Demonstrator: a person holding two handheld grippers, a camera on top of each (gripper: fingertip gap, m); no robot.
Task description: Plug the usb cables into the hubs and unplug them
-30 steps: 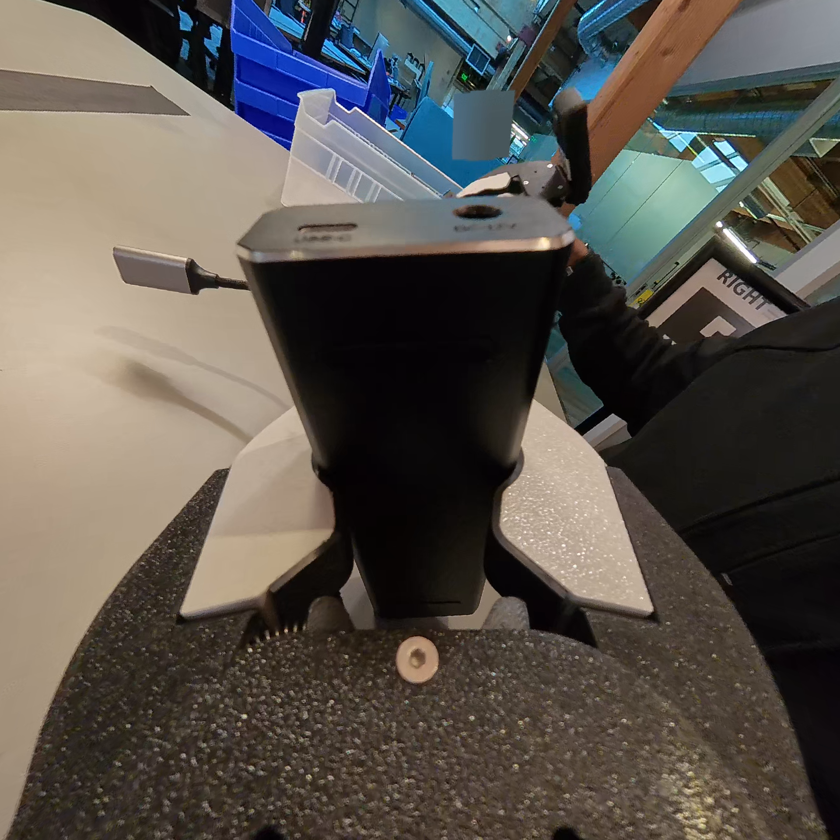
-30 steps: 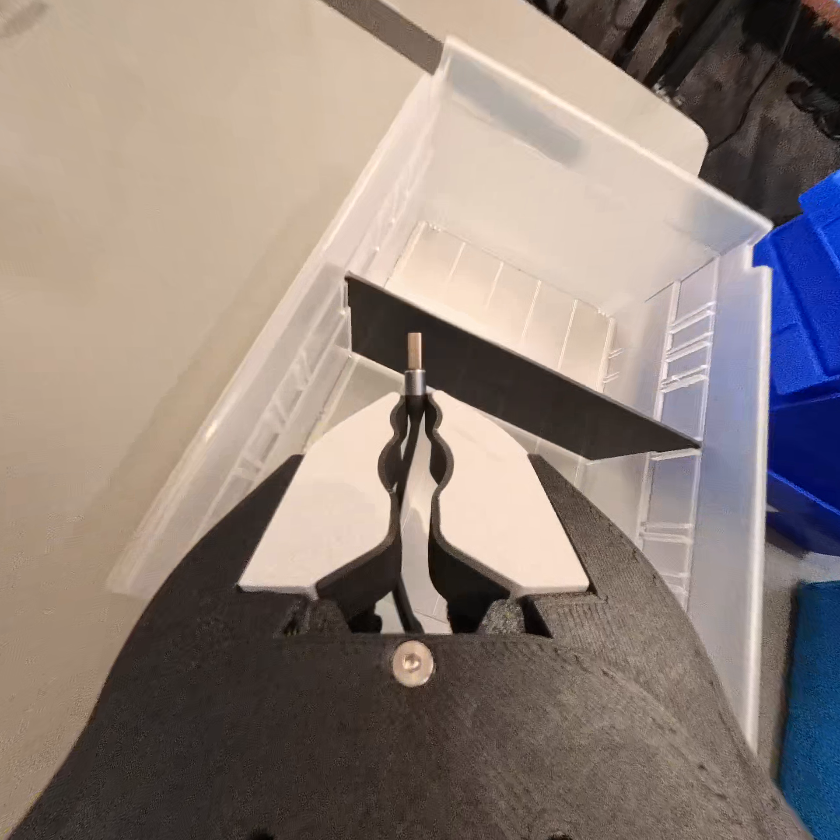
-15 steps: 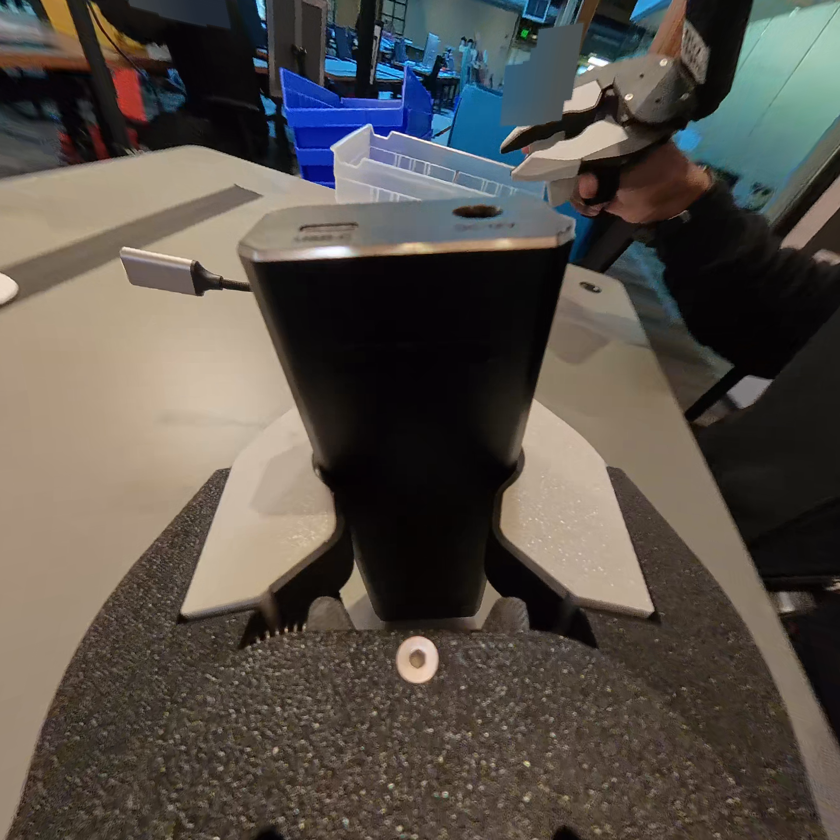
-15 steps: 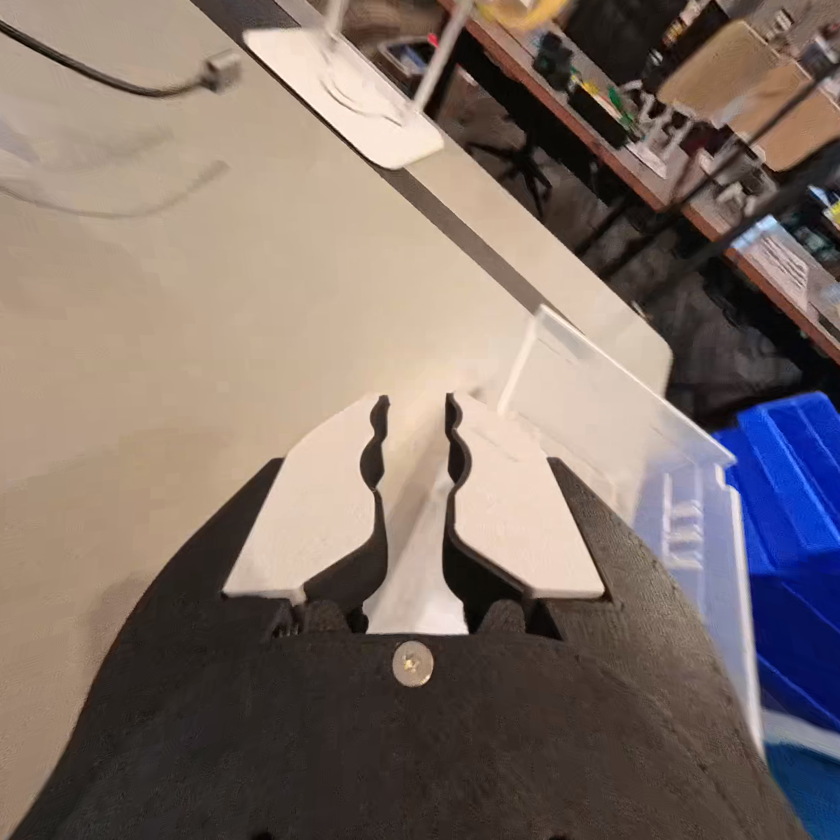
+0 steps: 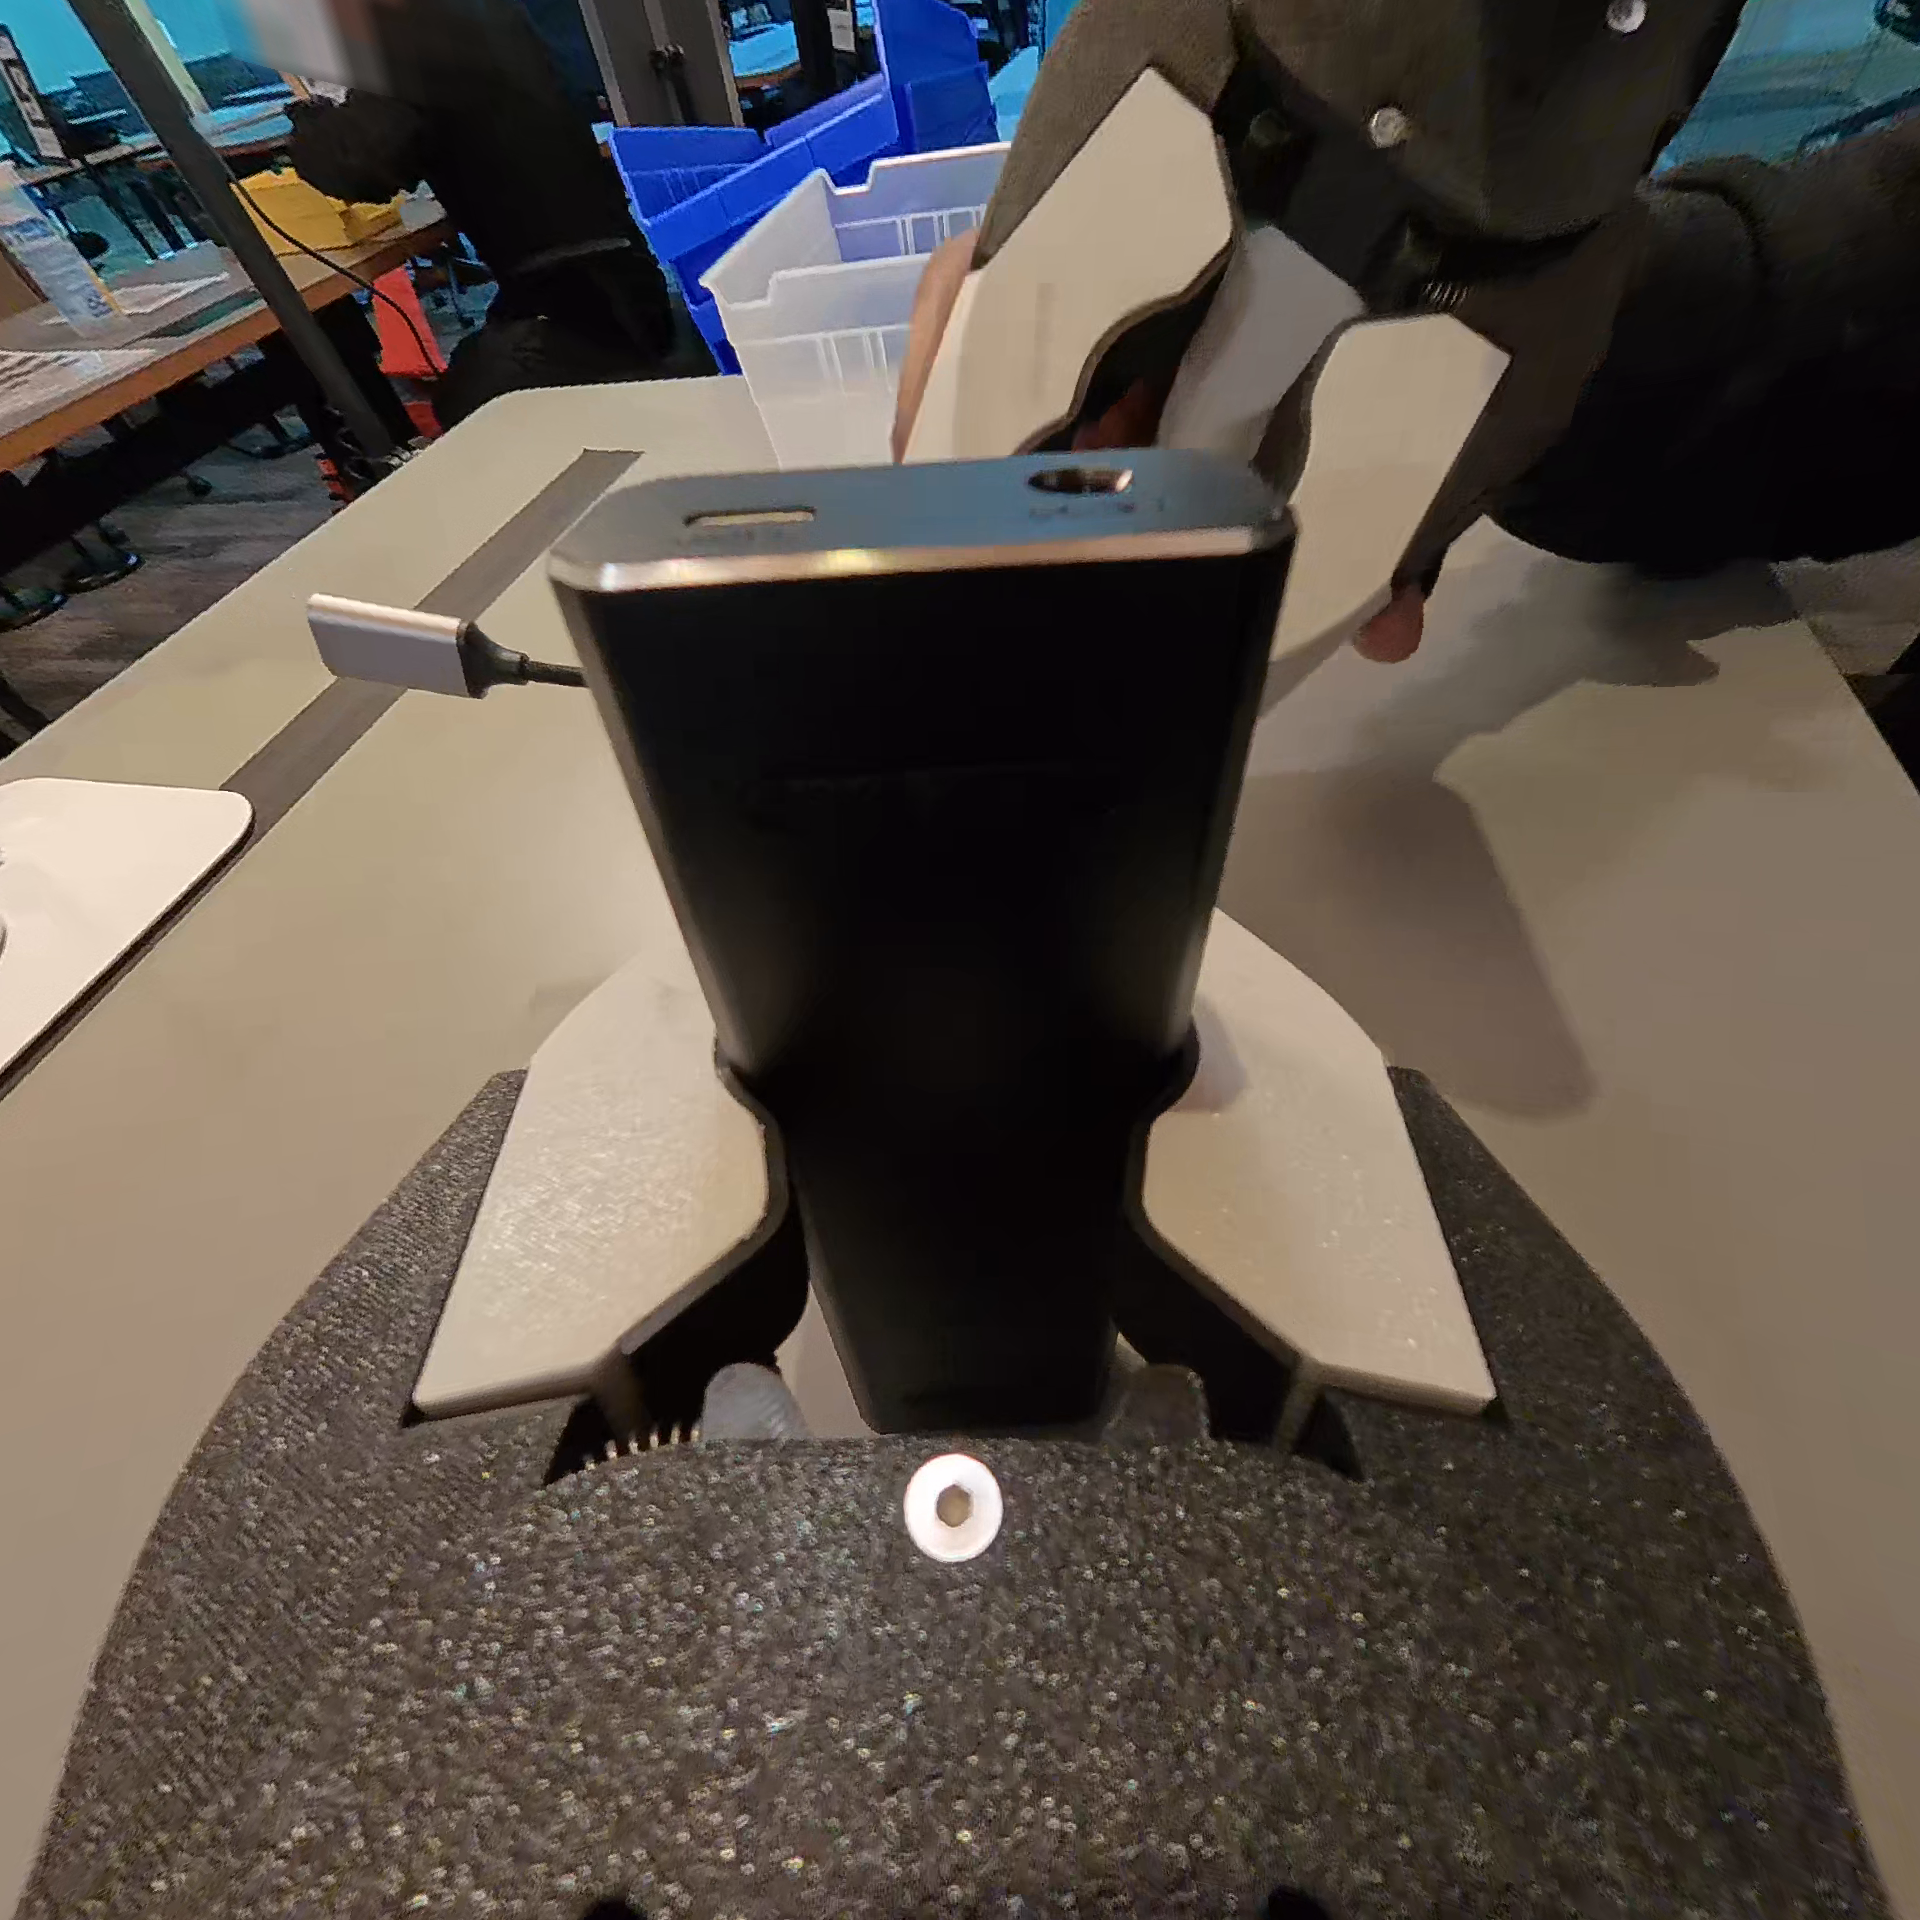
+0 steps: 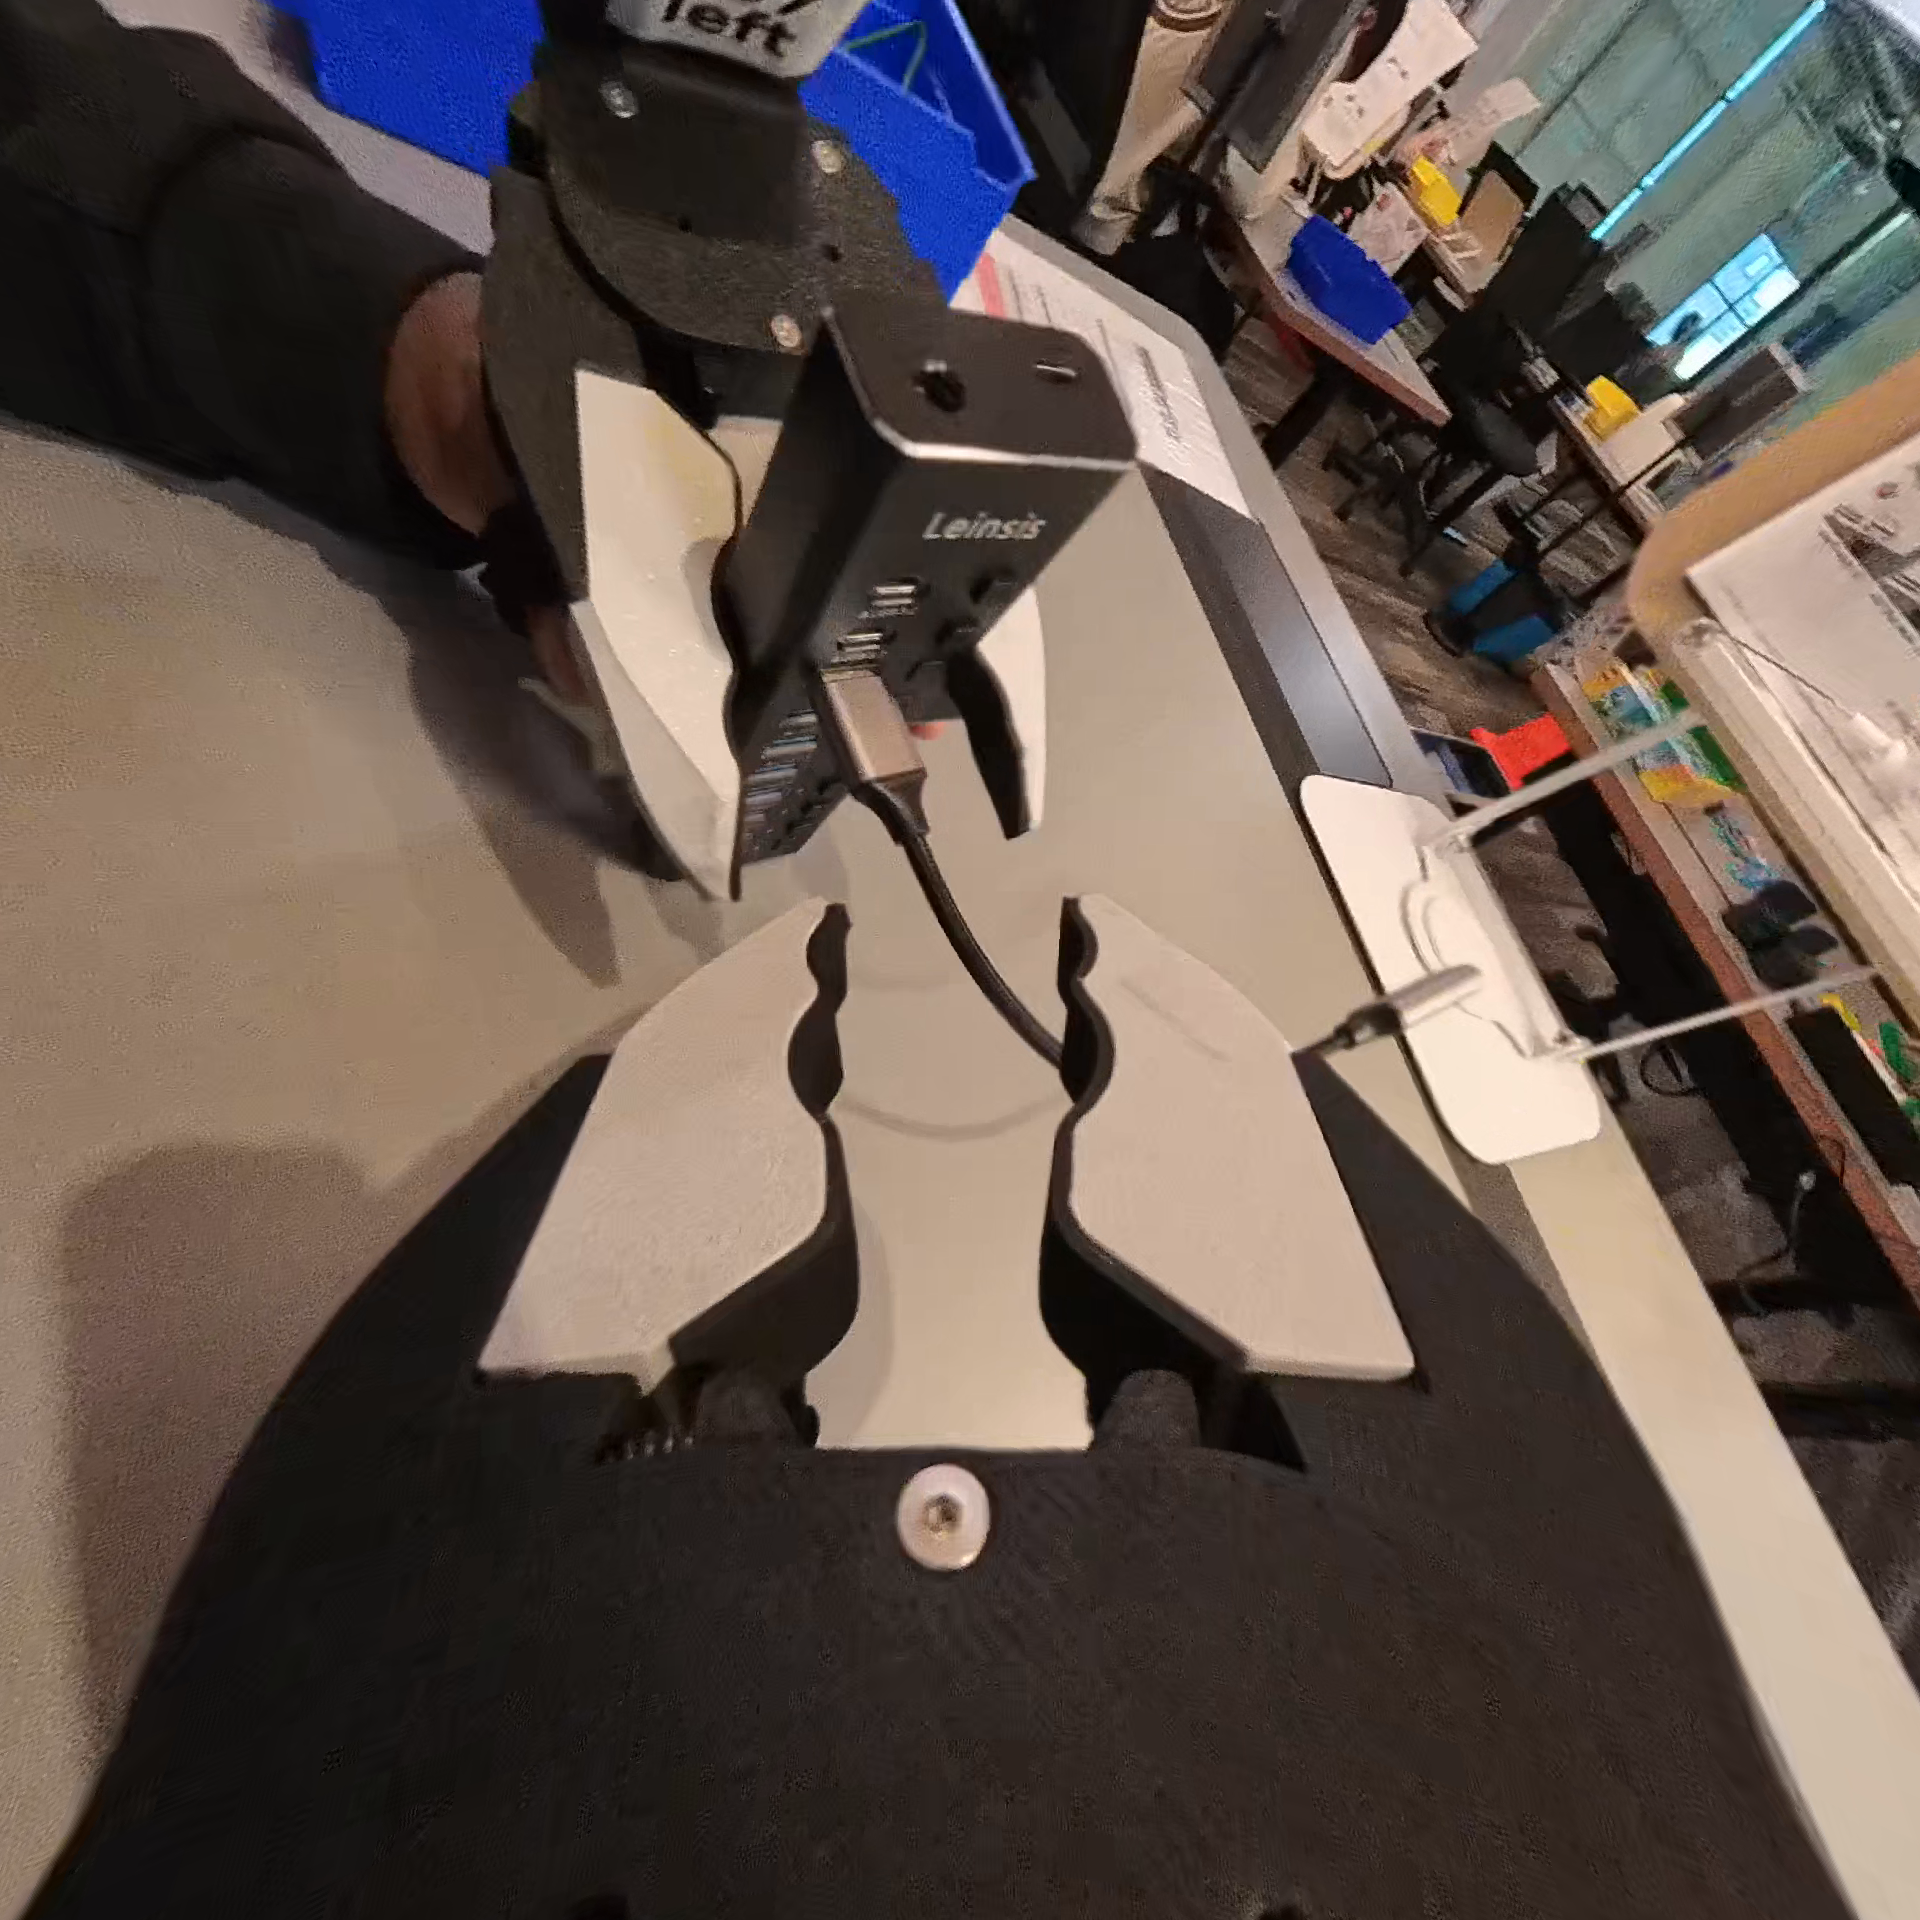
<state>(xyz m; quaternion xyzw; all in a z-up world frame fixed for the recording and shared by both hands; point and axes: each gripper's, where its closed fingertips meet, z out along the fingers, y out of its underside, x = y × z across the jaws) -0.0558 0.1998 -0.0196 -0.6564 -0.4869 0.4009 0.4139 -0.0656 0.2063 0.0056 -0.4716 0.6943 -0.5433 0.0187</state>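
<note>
My left gripper (image 5: 951,1049) is shut on a black usb hub (image 5: 935,790) and holds it upright above the grey table (image 5: 1558,935). In the right wrist view the hub (image 6: 925,488) shows its port face, with a silver usb plug (image 6: 873,727) seated in one port. Its black cable (image 6: 977,956) runs down behind my right finger. The cable's free silver end (image 6: 1413,997) hangs over the table; it also shows in the left wrist view (image 5: 400,644). My right gripper (image 6: 956,914) is open and empty, just below the plug, and shows beyond the hub (image 5: 1195,364).
A clear plastic bin (image 5: 831,301) and blue bins (image 5: 707,177) stand at the table's far end. A white flat stand base (image 6: 1455,987) lies near the table edge, also seen in the left wrist view (image 5: 94,883). Other workbenches (image 6: 1714,831) stand beyond the edge. Only a small space, under 4 cm, lies between the two pairs of fingers.
My right gripper let go of a small cable plug it held over the clear bin, opened, and swung round to face the hub. My left gripper kept the hub and turned.
</note>
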